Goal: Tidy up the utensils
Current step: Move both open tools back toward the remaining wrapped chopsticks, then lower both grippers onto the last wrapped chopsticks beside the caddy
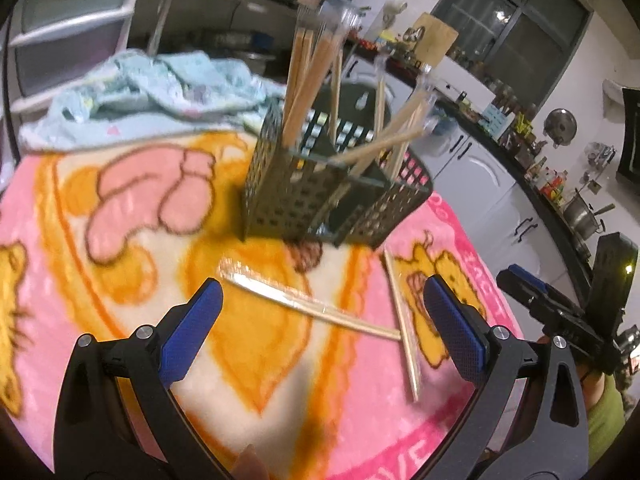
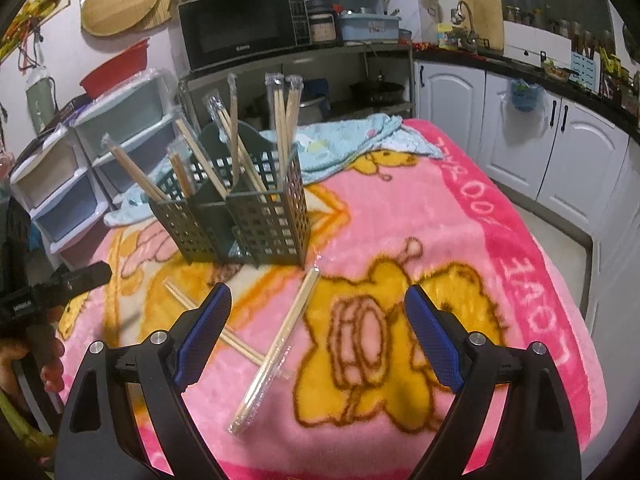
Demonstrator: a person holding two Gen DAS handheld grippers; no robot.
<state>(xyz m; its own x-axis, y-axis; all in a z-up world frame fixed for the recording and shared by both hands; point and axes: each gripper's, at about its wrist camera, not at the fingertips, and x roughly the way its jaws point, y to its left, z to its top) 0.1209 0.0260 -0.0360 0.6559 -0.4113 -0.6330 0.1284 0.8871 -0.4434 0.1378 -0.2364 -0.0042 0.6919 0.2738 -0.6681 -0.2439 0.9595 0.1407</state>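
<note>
A dark green perforated utensil caddy [image 1: 320,196] [image 2: 248,216] stands on the pink cartoon blanket [image 1: 132,264] [image 2: 460,224]. Several plastic-wrapped wooden chopstick pairs [image 1: 308,80] [image 2: 282,120] stand in its compartments. Two wrapped chopstick pairs lie crossed on the blanket in front of it: one [image 1: 304,304] [image 2: 240,340] and another [image 1: 404,320] [image 2: 276,352]. My left gripper [image 1: 320,308] is open and empty above the first pair. My right gripper [image 2: 316,320] is open and empty above the second pair; it also shows at the right of the left wrist view [image 1: 560,304].
A light blue cloth [image 1: 152,88] [image 2: 352,140] lies bunched behind the caddy. White cabinets [image 2: 560,148] and a cluttered dark counter [image 1: 532,152] run along the right. A microwave [image 2: 244,28] on a shelf and plastic drawers [image 2: 76,176] stand behind the table.
</note>
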